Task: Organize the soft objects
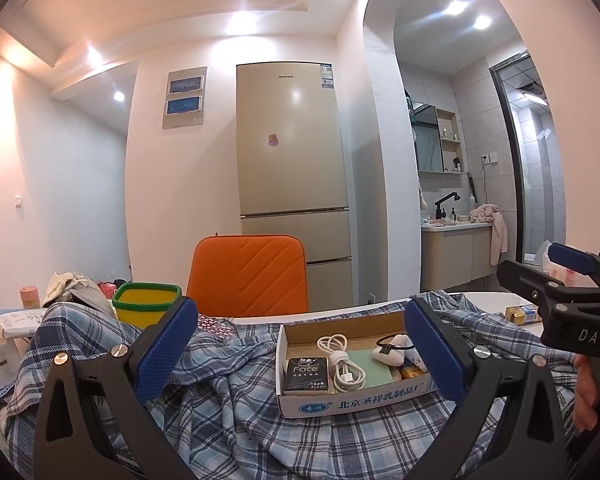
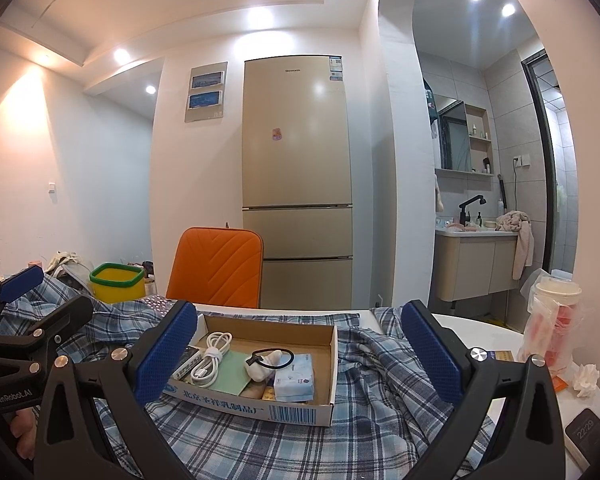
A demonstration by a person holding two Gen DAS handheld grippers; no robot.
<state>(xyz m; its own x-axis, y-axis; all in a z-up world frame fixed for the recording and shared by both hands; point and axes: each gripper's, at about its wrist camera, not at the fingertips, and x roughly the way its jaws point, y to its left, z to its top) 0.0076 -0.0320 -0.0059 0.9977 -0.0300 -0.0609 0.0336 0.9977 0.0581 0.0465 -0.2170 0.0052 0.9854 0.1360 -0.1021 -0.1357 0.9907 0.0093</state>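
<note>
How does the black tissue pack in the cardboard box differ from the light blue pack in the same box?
The black tissue pack is dark with white "Face" lettering; the light blue pack is pale with small print.

The black pack lies at the box's left end beside the white cable; the blue one lies at the right end beside the hair tie.

Both are small soft packs inside the cardboard box.

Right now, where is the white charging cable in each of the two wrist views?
Left wrist: the white charging cable lies coiled in the cardboard box, right of centre, beside a black tissue pack.
Right wrist: the cable lies at the box's left end, near the left blue finger.
Shared landmark: the orange chair behind the table.
</note>
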